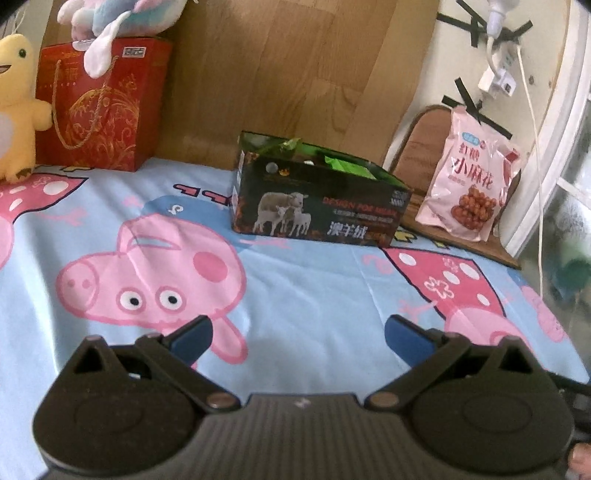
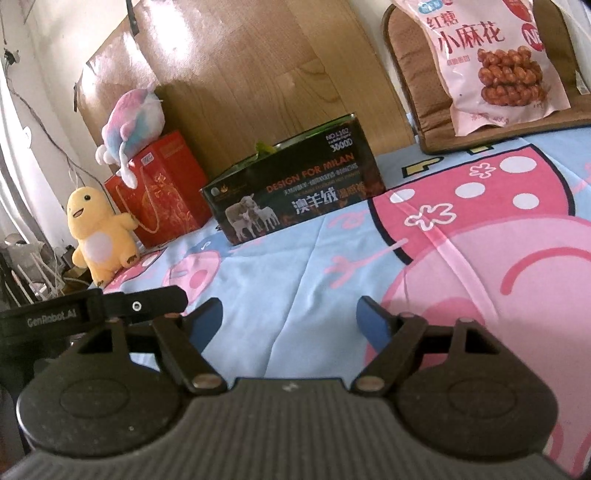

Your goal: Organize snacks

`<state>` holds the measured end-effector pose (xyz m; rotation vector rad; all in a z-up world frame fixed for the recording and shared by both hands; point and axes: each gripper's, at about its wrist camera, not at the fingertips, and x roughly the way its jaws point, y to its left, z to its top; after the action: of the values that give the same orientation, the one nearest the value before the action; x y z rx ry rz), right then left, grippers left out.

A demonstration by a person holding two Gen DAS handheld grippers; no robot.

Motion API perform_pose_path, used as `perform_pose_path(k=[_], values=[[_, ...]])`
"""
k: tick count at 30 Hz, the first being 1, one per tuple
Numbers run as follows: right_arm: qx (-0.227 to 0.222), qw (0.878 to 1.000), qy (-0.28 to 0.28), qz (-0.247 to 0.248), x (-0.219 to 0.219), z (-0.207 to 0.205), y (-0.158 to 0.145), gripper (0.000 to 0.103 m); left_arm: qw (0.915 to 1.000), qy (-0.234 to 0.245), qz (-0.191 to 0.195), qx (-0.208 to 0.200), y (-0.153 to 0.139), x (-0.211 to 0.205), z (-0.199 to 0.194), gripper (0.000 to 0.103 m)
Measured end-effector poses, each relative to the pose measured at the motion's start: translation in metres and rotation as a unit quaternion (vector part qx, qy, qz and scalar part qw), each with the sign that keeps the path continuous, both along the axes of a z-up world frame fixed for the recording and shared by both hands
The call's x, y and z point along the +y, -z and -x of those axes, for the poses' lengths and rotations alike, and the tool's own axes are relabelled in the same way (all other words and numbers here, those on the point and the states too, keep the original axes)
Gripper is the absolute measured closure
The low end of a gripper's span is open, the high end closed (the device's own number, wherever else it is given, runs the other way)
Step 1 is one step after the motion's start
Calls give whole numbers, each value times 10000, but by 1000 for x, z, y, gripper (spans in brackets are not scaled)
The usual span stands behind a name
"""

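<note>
1. Where the left wrist camera looks forward, the left gripper [image 1: 297, 334] hovers over a bed sheet [image 1: 314, 295] printed with pink cartoon pigs on pale blue. Its two blue-tipped fingers [image 1: 194, 338] stand wide apart with only sheet between them. Ahead, near the middle of the view, a dark open-topped box [image 1: 319, 203] with sheep on its side sits on the sheet; green packets [image 1: 345, 166] poke up inside it (too small to read). To the right of the box and apart from it, a pink snack bag [image 1: 469, 184] showing brown twisted pastries leans upright on a brown cushion [image 1: 421, 147] by the wall. At far left a red gift bag [image 1: 99, 107] stands against a wooden headboard [image 1: 295, 74], with a pastel plush toy [image 1: 110, 22] on top and a yellow plush toy [image 1: 18, 103] beside it.

2. Seen from the right wrist camera, the right gripper [image 2: 291, 321] is low over the same sheet [image 2: 295, 277], its fingers [image 2: 373, 325] spread wide and holding nothing. The other gripper's black body [image 2: 92, 310] shows at the left edge. The box [image 2: 295, 192] lies ahead, left of centre, tilted in this view. The snack bag [image 2: 491, 66] is at upper right on the cushion [image 2: 410, 92], well apart from the fingers. The red bag [image 2: 162, 192], the pastel plush [image 2: 133, 118] and the yellow plush [image 2: 99, 236] stand at left.
</note>
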<state>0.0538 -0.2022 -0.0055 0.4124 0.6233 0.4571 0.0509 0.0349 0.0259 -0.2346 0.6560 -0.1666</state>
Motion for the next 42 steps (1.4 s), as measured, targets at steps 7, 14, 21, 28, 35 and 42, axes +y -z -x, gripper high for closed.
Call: perform_pose_path(k=[7, 14, 21, 28, 35, 42], values=[[79, 9986, 405, -334, -13, -1, 2, 21, 9986, -364, -332, -202, -9, 4, 0, 0], [-19, 9997, 166, -174, -5, 0, 0, 19, 9910, -725, -1050, -403, -15, -5, 1, 0], [-75, 9999, -52, -86, -1, 0, 0, 14, 9876, -876, -1194, -521, -20, -5, 2, 0], [-41, 9999, -71, -97, 0, -1, 0, 14, 9877, -829, -1208, -539, -23, -3, 2, 0], [-36, 9999, -111, -75, 0, 0, 0, 14, 9847, -851, -1402, -583, -27, -6, 5, 0], [-32, 9999, -142, -84, 1, 0, 0, 14, 9874, -784, -1312, -405, -28, -5, 5, 0]])
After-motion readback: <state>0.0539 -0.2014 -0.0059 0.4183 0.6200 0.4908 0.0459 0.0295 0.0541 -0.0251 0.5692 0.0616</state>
